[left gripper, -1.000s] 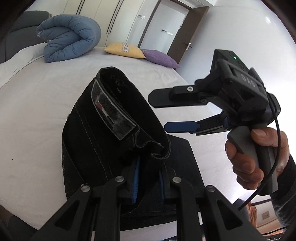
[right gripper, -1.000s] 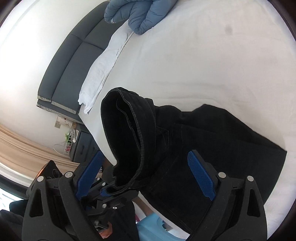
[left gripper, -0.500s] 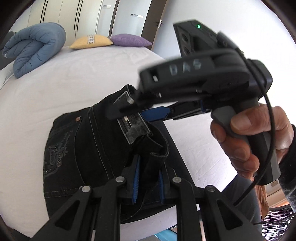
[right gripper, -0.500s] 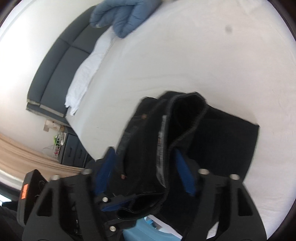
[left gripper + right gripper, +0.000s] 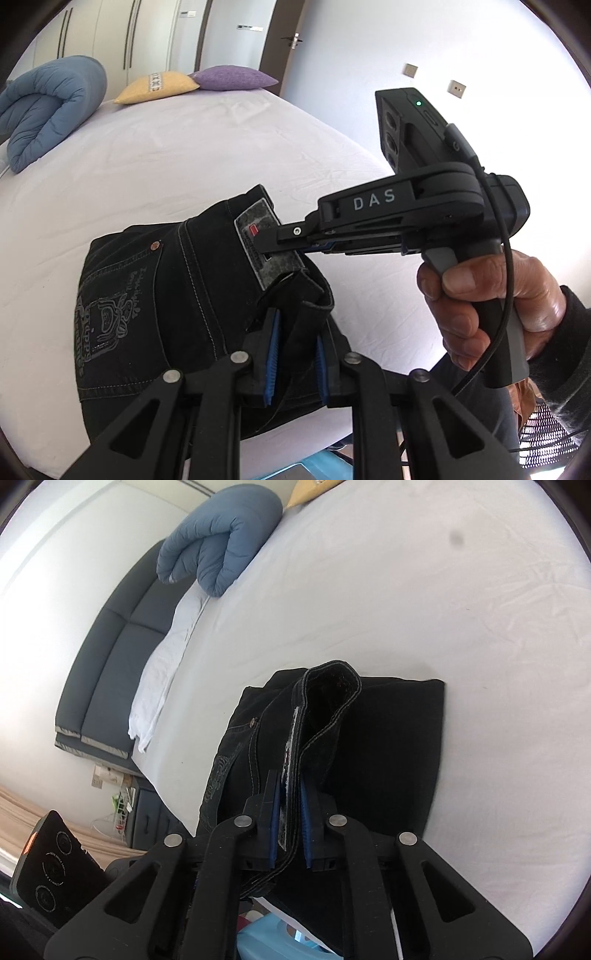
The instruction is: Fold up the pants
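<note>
Black jeans (image 5: 147, 314) lie partly folded on the white bed (image 5: 184, 155) near its front edge, back pocket with pale embroidery facing up. My left gripper (image 5: 295, 354) is shut on the waistband near its end. My right gripper (image 5: 273, 242) is shut on the waistband at the grey label patch (image 5: 266, 254), a little farther along. In the right wrist view the right gripper (image 5: 290, 834) pinches the waistband and label, with the jeans (image 5: 388, 746) spread on the bed beyond it.
A rolled blue duvet (image 5: 48, 107) lies at the far left of the bed, yellow (image 5: 159, 85) and purple (image 5: 232, 77) pillows at the head. A dark grey headboard (image 5: 107, 657) and the white bedsheet's edge (image 5: 162, 664) are on the left. A light blue item (image 5: 269, 941) sits below the bed edge.
My right gripper has moved in from open beside the jeans and closed on the waistband at the label. The jeans have turned so the back pocket faces up. The left gripper keeps its hold.
</note>
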Available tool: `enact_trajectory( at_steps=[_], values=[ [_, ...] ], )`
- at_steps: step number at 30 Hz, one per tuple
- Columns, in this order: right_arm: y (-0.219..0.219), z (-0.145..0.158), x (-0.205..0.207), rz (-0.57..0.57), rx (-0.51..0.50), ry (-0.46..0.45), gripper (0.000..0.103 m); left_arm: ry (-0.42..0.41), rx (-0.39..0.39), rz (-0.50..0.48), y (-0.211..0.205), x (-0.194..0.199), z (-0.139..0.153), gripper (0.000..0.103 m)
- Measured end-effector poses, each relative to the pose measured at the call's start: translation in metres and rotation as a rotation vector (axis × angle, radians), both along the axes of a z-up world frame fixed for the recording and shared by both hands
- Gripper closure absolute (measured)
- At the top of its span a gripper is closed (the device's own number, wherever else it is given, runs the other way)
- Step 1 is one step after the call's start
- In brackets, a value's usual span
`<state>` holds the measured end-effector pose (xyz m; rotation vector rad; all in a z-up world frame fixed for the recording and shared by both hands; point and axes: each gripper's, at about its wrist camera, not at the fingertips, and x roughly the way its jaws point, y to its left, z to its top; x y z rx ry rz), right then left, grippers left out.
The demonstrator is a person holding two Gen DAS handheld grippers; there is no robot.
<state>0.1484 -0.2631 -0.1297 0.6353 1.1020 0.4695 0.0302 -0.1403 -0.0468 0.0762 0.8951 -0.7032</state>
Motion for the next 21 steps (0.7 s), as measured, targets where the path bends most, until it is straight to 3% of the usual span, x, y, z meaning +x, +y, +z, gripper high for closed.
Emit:
enact_trajectory(
  at_steps=[11, 14, 16, 17, 18, 19, 21],
  values=[
    [-0.047, -0.04, -0.034, -0.151, 0.063, 0.054, 0.094, 0.061, 0.009, -0.075, -0.029, -0.003, -0.028, 0.085],
    [-0.052, -0.061, -0.035, -0.153, 0.062, 0.09, 0.089, 0.131, -0.005, -0.067, -0.032, 0.004, -0.045, 0.082],
    [-0.06, -0.074, -0.037, -0.164, 0.117, 0.116, 0.087, 0.187, -0.044, -0.045, -0.026, 0.007, -0.047, 0.059],
    [-0.064, -0.077, -0.038, -0.178, 0.146, 0.131, 0.083, 0.21, -0.055, -0.027, -0.019, 0.009, -0.043, 0.053],
    [-0.07, -0.076, -0.041, -0.198, 0.153, 0.145, 0.08, 0.214, -0.068, -0.016, -0.013, 0.008, -0.037, 0.043],
    [-0.075, -0.075, -0.043, -0.219, 0.136, 0.15, 0.071, 0.208, -0.092, 0.002, -0.002, 0.008, -0.027, 0.033],
    [-0.088, -0.065, -0.052, -0.261, 0.127, 0.119, 0.067, 0.175, -0.137, 0.044, 0.023, 0.007, -0.008, 0.019]
  ],
)
